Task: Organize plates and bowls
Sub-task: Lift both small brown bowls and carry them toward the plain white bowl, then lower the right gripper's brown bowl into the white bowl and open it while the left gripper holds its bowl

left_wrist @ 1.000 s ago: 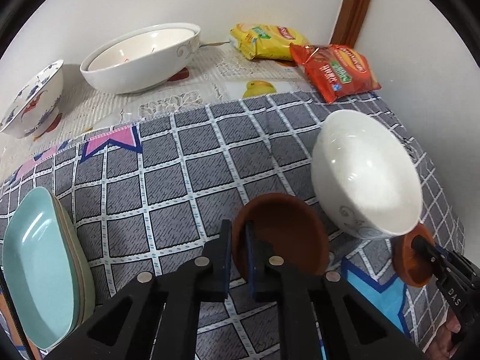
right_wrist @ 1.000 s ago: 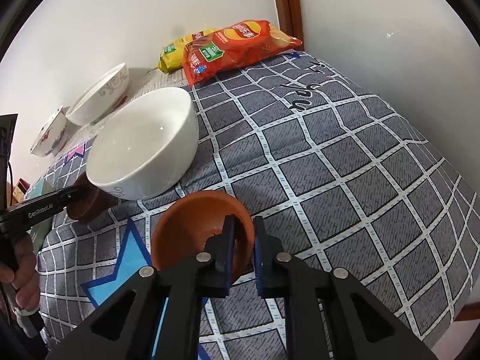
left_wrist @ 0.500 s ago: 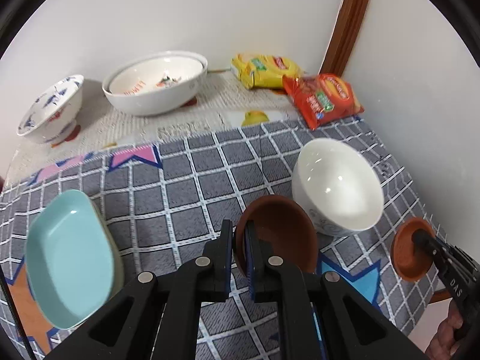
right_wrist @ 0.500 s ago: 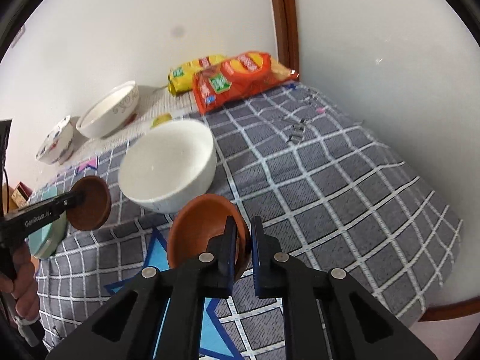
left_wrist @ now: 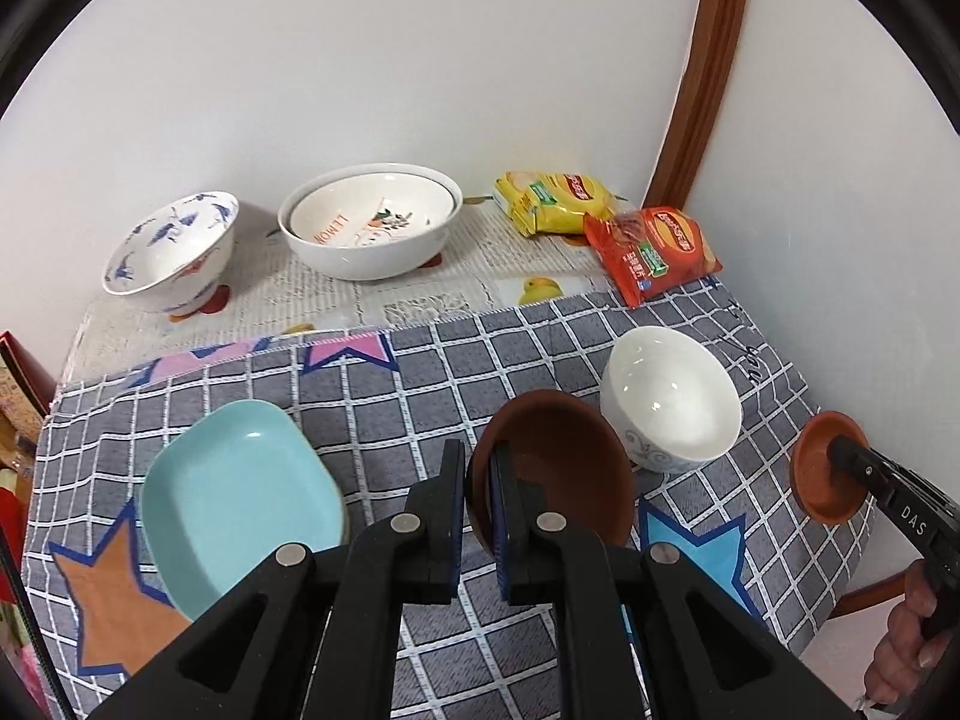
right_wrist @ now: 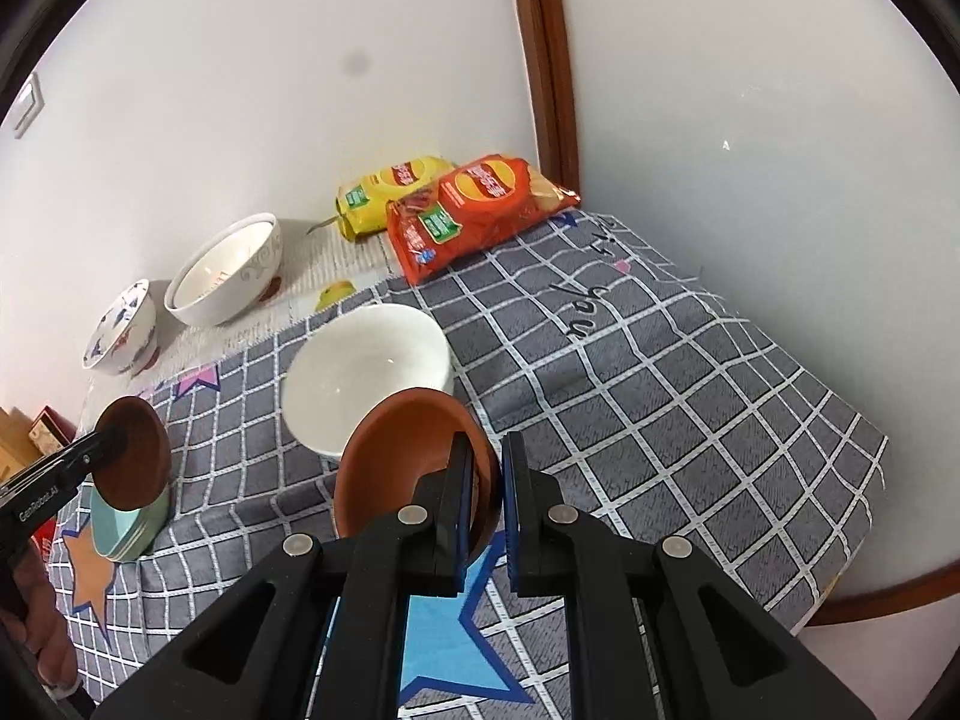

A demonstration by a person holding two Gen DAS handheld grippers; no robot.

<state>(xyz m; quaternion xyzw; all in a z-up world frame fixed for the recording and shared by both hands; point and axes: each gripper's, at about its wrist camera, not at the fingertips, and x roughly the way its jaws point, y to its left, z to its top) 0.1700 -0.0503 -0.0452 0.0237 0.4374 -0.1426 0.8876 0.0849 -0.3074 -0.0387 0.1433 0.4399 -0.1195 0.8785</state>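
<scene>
My left gripper (left_wrist: 478, 468) is shut on the rim of a dark brown saucer (left_wrist: 558, 468) and holds it above the checked cloth; it also shows in the right wrist view (right_wrist: 135, 462). My right gripper (right_wrist: 483, 468) is shut on the rim of an orange-brown saucer (right_wrist: 408, 456), seen at the right edge of the left wrist view (left_wrist: 825, 468). A plain white bowl (left_wrist: 672, 399) stands on the cloth between the two saucers. A stack of light blue plates (left_wrist: 240, 498) lies at the left.
At the back stand a blue-patterned bowl (left_wrist: 171, 252) and a large white bowl (left_wrist: 369, 222) with a smaller one inside. Yellow (left_wrist: 555, 201) and red (left_wrist: 654, 249) snack bags lie in the far corner. Walls close the back and right sides.
Both grippers have risen well above the table with their saucers, so the bowls and plates look smaller and farther away. Both stay shut.
</scene>
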